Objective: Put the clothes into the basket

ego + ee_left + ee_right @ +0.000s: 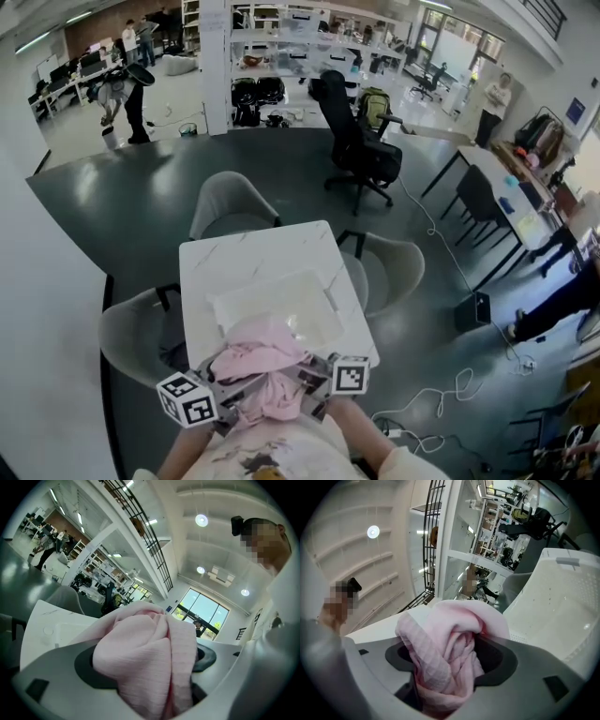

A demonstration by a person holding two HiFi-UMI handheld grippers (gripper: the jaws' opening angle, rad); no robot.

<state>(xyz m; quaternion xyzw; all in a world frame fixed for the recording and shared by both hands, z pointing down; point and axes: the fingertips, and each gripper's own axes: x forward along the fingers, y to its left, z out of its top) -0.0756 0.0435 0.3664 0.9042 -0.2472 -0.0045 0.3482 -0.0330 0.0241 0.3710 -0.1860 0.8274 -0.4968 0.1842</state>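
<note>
A pink garment (262,366) hangs bunched between both grippers at the near edge of the white table (234,258), close to the person's chest. My left gripper (145,667) is shut on a fold of the pink garment (150,663). My right gripper (450,667) is shut on another bunch of the same garment (445,658). The white perforated basket (281,309) lies on the table just beyond the cloth, and its wall (562,611) fills the right of the right gripper view. The jaw tips are hidden by cloth.
Grey chairs (230,202) stand around the table on several sides. A black office chair (356,141) and desks (511,192) stand farther off on the dark floor. People stand in the background. Cables (441,403) lie on the floor to the right.
</note>
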